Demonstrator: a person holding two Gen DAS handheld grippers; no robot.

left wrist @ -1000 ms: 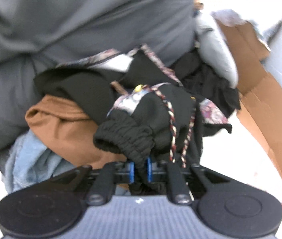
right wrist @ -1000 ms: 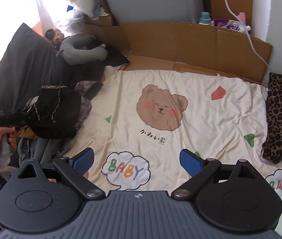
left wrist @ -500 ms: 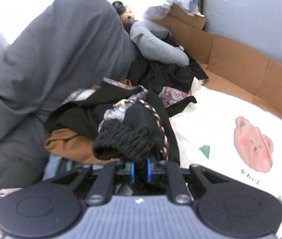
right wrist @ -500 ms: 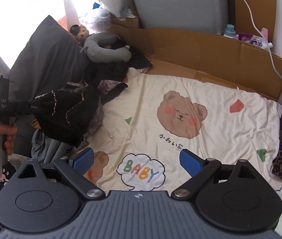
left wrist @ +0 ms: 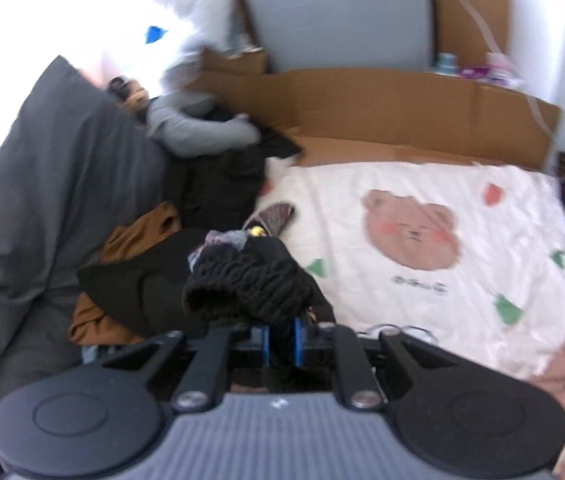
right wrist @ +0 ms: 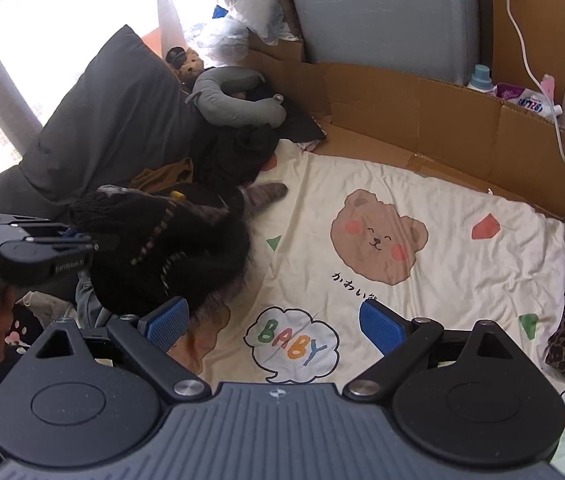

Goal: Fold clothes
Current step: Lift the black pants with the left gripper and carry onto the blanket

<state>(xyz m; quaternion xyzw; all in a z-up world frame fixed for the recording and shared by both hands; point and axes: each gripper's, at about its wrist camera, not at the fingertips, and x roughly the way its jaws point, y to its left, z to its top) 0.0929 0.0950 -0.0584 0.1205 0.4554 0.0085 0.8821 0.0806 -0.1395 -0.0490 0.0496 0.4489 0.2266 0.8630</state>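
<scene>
Now: your left gripper [left wrist: 281, 339] is clamped on the ribbed elastic cuff [left wrist: 242, 286] of a black garment [right wrist: 170, 248], which hangs bunched at the left edge of the bear-print sheet [right wrist: 442, 216], beside the clothes pile [left wrist: 134, 248]. Right gripper [right wrist: 272, 326] hovers above the sheet, jaws spread, empty. Expect soft, limp, light fabric with dangling braided cords [right wrist: 150, 240]. Likely best hold: the opposite cuff or hem.
</scene>
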